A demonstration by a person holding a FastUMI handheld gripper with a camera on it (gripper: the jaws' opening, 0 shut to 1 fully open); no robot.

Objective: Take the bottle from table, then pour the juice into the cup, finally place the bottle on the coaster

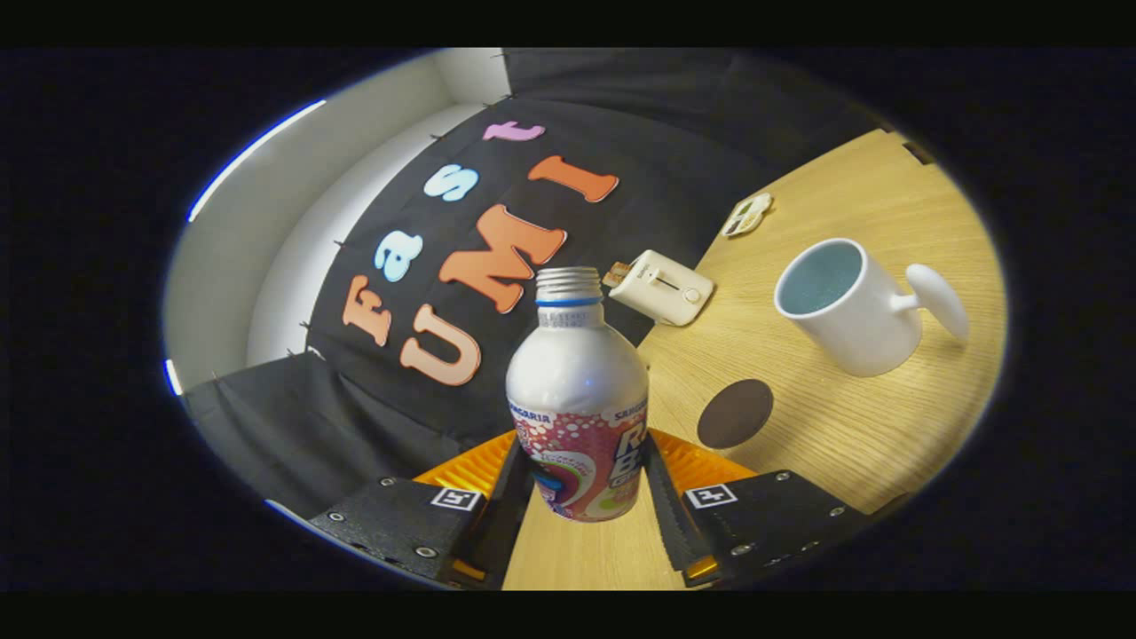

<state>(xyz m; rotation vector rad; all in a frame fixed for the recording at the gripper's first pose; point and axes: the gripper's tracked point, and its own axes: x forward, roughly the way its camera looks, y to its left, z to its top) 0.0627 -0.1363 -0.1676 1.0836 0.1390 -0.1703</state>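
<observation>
between the tongs (581,484) a clamped, uncapped bottle (577,399), tilted view, cup (848,306) and coaster (735,414) beyond on the worktop (843,444)

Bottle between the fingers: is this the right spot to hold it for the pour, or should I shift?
Stay low. The bottle is gripped on its straight lower body, the gripper with one finger on each side, pressing the label. Above, the shoulder tapers to a narrow uncapped neck, a poorer hold. This sideways grip should leave the mouth free to tip toward the cup.
</observation>
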